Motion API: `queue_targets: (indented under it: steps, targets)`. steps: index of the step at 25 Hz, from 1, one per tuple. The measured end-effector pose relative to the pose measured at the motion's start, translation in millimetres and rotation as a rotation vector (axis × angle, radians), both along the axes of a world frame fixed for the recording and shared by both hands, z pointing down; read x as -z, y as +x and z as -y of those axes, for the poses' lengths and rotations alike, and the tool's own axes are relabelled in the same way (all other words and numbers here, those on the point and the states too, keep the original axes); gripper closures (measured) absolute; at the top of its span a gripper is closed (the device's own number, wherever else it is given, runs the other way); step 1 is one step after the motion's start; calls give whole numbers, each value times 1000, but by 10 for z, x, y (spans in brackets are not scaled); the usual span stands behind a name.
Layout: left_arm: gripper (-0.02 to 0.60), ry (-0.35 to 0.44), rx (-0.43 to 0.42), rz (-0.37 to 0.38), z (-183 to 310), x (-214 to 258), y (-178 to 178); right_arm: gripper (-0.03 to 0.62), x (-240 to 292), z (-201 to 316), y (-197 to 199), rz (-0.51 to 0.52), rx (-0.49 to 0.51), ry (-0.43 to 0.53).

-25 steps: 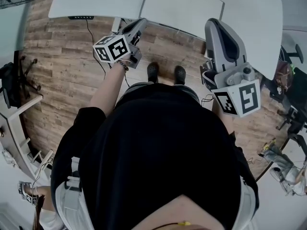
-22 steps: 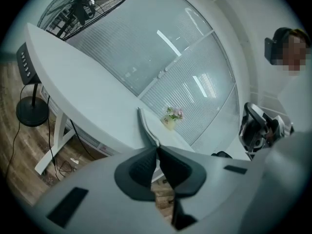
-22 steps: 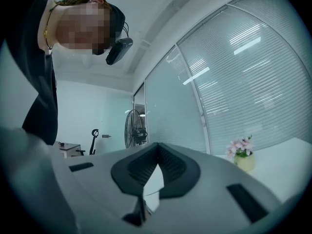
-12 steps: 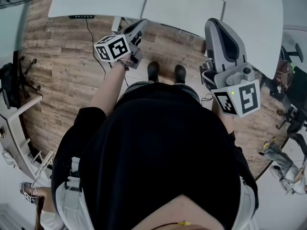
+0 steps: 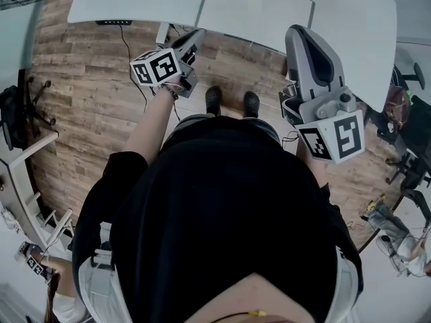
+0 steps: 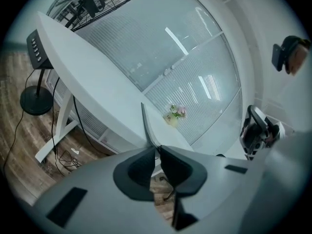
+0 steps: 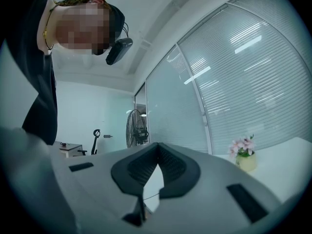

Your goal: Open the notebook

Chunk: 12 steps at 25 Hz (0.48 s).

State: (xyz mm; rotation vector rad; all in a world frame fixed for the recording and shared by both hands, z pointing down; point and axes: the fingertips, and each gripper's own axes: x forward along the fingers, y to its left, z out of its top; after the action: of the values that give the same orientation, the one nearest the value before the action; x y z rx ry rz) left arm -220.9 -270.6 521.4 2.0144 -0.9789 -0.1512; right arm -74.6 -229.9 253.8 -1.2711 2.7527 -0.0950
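Though both grippers are raised toward the table, neither one has anything in it. The left gripper (image 6: 158, 148), at the upper left of the head view, has just been easing its jaws apart. They now stand a sliver open, with nothing between the pads. The right gripper (image 7: 158, 146), at the right of the head view, has its tips pressed together on nothing.

Beyond them the white table (image 5: 135, 2) runs across the top of the head view, and the part I can see is bare. A small pot of flowers (image 7: 245, 157) sits at its far side by the glass wall, low at the right of the right gripper view. A fan (image 7: 138, 128) stands further back, left of centre in that view. Plank floor (image 5: 87, 79) fills the left of the head view.

As for the notebook, I cannot find it in any view. From where things stand, I'd say the job has not begun: finding the book, getting a jaw under its cover and lifting it are all left to do.

Plenty is out of sight. The person's black shirt (image 5: 222, 214) fills the lower middle of the head view. The right gripper's body covers a stretch of table there, and the frame's top edge cuts the table off. In both gripper views, grey housing blocks the lower half.
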Motion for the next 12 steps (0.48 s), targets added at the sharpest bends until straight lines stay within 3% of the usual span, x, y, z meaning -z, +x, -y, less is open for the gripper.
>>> queue_targets:
  steps: [6,12]
  targets:
    - [531,24,44,85,-29,28,-23,590,19,-25,54,1,15,5]
    - [494,58,84,121,-108,173,-65,590,42,-55,106,7,24,13]
